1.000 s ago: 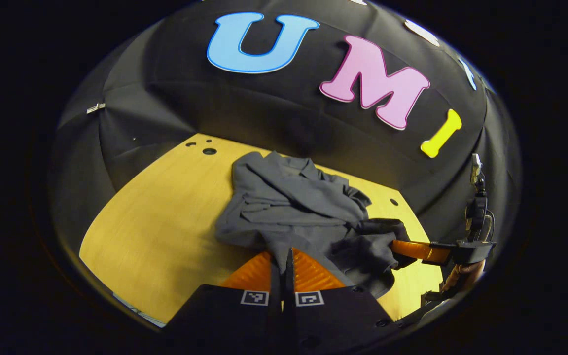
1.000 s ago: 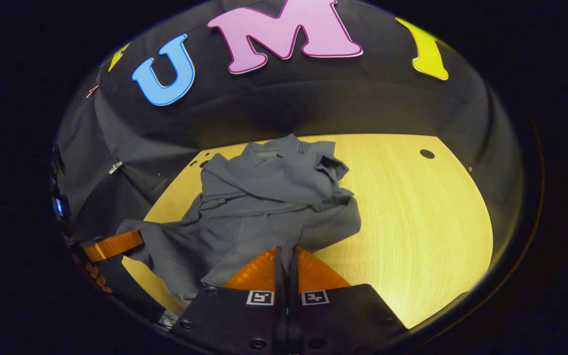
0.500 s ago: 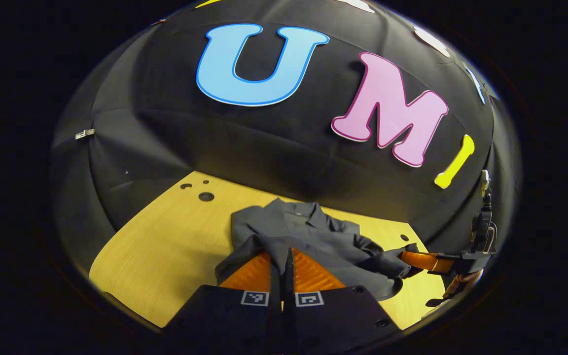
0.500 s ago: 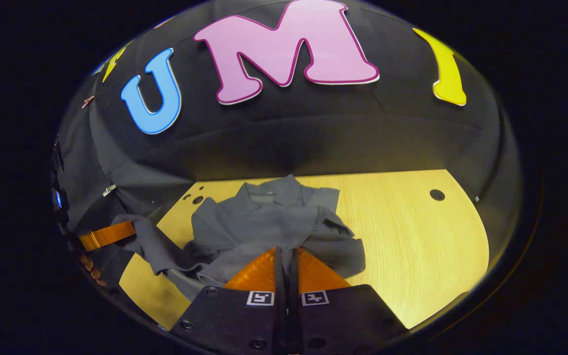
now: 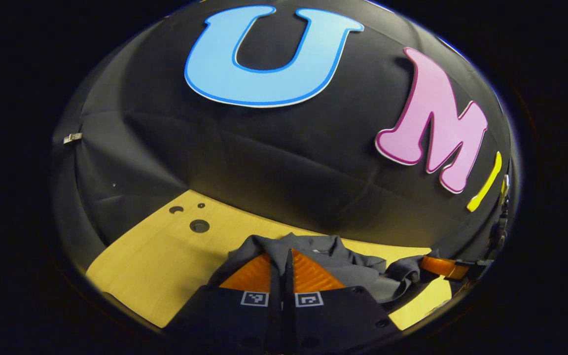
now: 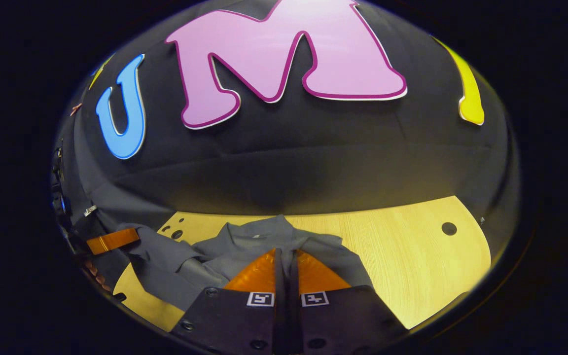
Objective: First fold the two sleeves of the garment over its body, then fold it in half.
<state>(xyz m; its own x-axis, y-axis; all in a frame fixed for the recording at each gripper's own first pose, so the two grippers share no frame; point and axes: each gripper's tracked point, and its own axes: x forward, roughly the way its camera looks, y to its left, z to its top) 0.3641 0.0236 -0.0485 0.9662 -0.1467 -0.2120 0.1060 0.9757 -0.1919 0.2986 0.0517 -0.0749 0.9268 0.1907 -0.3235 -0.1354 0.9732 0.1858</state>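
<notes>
Your left gripper (image 5: 286, 254) points low across the wooden table (image 5: 156, 251) toward the booth wall, its orange fingers pressed together on a fold of the grey garment (image 5: 343, 268), which lies bunched just ahead of and to the right of the tips. In the right gripper view the left gripper's orange finger shows at the far left, level with the table and sunk into the cloth. Your right gripper (image 6: 286, 254) is held just as low and level, clenched on the garment's near edge, with the collar straight ahead of its fingertips.
</notes>
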